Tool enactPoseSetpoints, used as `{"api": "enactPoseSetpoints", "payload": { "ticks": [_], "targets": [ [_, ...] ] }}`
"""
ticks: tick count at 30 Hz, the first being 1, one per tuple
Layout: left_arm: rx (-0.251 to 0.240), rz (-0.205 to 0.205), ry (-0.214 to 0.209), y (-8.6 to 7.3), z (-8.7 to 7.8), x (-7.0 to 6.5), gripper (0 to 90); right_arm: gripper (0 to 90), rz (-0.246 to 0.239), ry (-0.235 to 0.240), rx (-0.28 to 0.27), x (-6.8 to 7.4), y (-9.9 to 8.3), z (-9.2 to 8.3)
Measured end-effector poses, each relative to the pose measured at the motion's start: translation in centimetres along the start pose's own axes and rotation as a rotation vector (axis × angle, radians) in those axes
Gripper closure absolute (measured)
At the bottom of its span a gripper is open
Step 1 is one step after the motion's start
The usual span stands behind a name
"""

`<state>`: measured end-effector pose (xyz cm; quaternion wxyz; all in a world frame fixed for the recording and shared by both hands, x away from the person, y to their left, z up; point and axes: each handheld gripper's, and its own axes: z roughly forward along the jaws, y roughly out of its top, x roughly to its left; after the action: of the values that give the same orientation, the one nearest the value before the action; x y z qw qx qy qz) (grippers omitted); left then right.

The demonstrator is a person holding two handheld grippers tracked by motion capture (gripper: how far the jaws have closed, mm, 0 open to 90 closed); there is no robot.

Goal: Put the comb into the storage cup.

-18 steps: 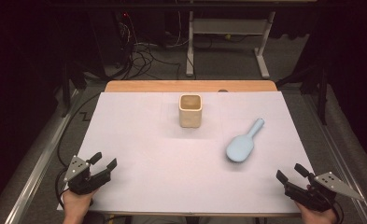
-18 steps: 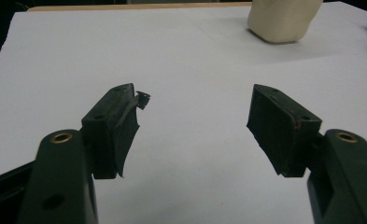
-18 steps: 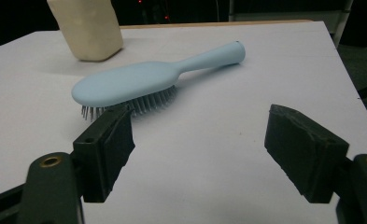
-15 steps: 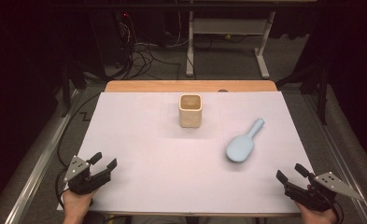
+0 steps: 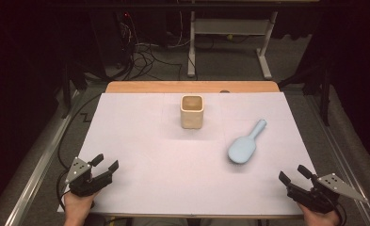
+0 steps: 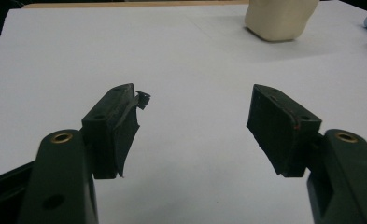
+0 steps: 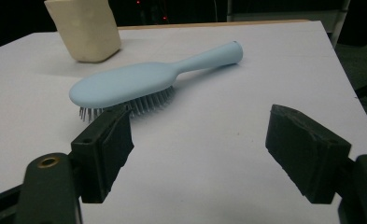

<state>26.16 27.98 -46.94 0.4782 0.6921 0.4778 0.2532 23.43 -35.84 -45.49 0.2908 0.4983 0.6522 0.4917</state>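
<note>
Nothing moved — cup (image 5: 192, 112) upright; contents unclear; hairbrush (image 5: 245, 145) lies apart.

A white sheet (image 5: 140, 141) covers the tabletop (image 5: 173, 87), leaving a wooden strip bare along the far edge. On the sheet, a cream square cup (image 5: 192, 112) stands upright; a pale blue hairbrush (image 5: 246, 143) lies bristles down, near it.

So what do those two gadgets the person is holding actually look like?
Both are black. The left gripper and right gripper each have two chunky jaws with dark pads and brass-coloured rivets, a grey three-cornered plate on top, and a black cable trailing off the left one.
</note>
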Motion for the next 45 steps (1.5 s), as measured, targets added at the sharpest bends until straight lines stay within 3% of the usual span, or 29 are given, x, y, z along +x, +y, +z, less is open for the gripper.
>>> {"api": "enactPoseSetpoints", "payload": {
  "ticks": [15,45],
  "targets": [
    [-0.003,0.001,0.001,0.1,0.0,-0.1,33.4,25.0,0.020,0.053,-0.032,0.3,0.3,0.3],
    [0.006,-0.001,-0.017,0.1,0.3,-0.3,33.2,28.4,-0.009,0.029,-0.085,0.6,1.0,0.8]
  ]
}}
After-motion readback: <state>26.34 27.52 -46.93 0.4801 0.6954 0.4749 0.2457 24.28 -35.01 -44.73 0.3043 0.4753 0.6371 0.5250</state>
